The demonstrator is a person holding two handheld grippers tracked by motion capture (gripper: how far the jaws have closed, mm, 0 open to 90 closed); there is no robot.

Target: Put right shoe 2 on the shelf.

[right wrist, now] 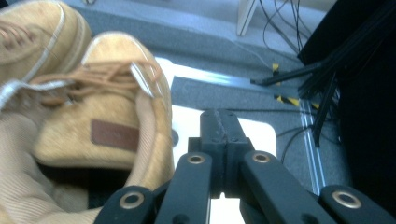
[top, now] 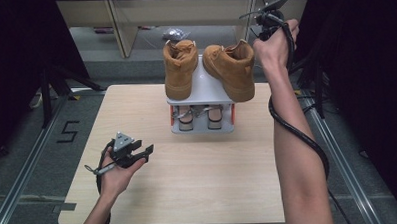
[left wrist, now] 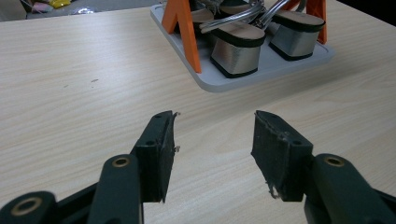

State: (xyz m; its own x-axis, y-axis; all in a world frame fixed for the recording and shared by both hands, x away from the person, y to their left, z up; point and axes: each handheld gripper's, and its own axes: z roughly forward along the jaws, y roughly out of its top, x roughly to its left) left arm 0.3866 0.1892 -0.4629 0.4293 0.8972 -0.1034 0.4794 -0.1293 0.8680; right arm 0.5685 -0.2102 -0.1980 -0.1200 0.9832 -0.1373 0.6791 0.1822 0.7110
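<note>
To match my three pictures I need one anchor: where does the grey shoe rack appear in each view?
High view: grey shoe rack at centre, on the table's far half.
Left gripper view: its bottom tray at top right.
Right gripper view: its pale top shelf in the lower middle, under the right tan boot.
Shared landmark: that boot links high and right gripper views; the silver heeled shoes link high and left gripper views.

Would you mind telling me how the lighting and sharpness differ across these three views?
High view: the table is evenly lit and the surroundings fall into darkness. Left gripper view: crisp, with the open left tongs and the wood grain sharp, and soft shine on the silver heels. Right gripper view: the tan boot up close is soft and blurred, and the white shelf glares beside the shut right tongs.
</note>
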